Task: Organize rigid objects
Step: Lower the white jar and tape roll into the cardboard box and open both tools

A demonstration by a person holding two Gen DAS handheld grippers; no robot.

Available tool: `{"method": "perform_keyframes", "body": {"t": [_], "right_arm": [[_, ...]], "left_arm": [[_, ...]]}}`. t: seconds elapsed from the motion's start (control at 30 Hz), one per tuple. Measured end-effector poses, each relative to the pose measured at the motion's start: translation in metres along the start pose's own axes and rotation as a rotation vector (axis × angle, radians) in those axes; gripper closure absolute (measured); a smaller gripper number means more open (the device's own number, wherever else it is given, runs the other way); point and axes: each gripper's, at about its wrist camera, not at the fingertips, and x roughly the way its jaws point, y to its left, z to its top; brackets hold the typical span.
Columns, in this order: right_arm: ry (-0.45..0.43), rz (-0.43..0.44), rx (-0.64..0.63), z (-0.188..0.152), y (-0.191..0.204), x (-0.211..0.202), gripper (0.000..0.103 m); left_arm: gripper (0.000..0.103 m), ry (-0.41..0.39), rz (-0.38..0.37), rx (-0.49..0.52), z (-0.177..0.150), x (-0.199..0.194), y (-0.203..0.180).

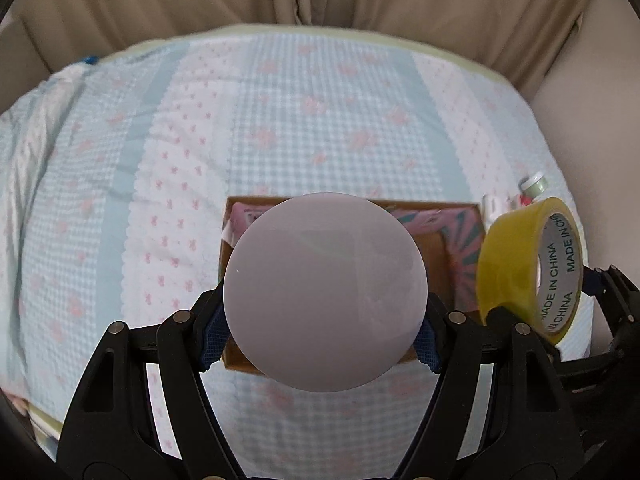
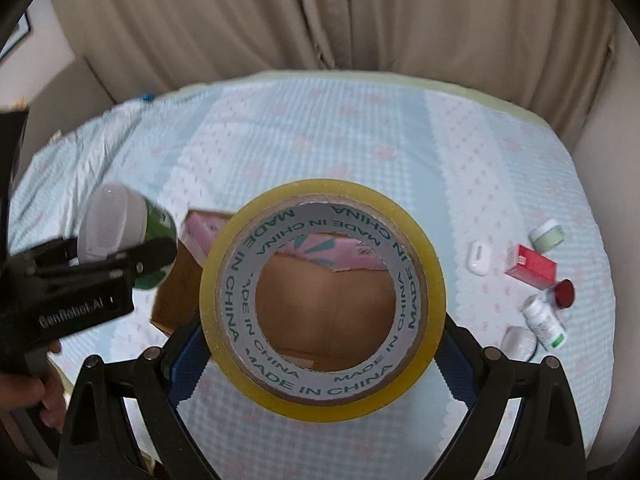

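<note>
Clutter point(image 2: 536, 280) of small containers on bed point(image 2: 360, 140) right of cardboard box point(image 2: 328, 292), left fingers point(image 1: 208, 332) gripping lidded jar point(image 1: 324, 292) above box, right fingers point(image 2: 182, 364) clamping tape roll point(image 2: 324, 300) alongside

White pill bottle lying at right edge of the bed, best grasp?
Grip the pill bottle across its cylindrical body, below the white cap, coming from above. It lies on its side on the bedspread, so the round flanks face outward for the two fingers. Set the jaws across its long axis. The red cap and a clear round lid sit close, so descend straight; probably tight.
</note>
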Motion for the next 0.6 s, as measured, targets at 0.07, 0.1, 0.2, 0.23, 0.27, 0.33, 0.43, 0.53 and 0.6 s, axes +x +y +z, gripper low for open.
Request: {"method": "perform_keyframes", "body": {"t": [0.07,0.1,0.2,0.23,0.27,0.33,0.43,0.53,0.6], "right_arm": [[0.021,-0.005,-0.029,-0.003,0.005,0.018,0.008],[0.036,-0.009,-0.044,-0.004,0.007,0.029,0.008],[0.065,-0.015,-0.079,-0.004,0.012,0.052,0.008],[0.078,-0.014,-0.095,-0.004,0.012,0.062,0.008],[0.088,-0.014,-0.11,-0.005,0.013,0.07,0.008],[0.109,-0.014,-0.151,-0.007,0.013,0.088,0.008],[0.153,-0.006,-0.201,-0.014,0.014,0.117,0.008],[0.195,0.002,-0.217,-0.02,0.011,0.139,0.008],[0.216,0.008,-0.222,-0.022,0.009,0.15,0.008]], "left_arm": [[0.032,0.03,-0.003,0.013,0.0,0.019,0.005],[0.032,0.043,-0.004,0.019,-0.001,0.028,0.007],[0.032,0.08,-0.005,0.04,-0.001,0.055,0.012],[0.032,0.091,-0.003,0.044,-0.002,0.062,0.013],[0.032,0.11,-0.003,0.049,-0.002,0.074,0.013],[0.032,0.14,-0.003,0.054,-0.004,0.09,0.013],[0.032,0.189,0.003,0.066,-0.008,0.115,0.011],[0.032,0.224,0.003,0.066,-0.008,0.136,0.009],[0.032,0.242,0.011,0.07,-0.006,0.149,0.007]]}}
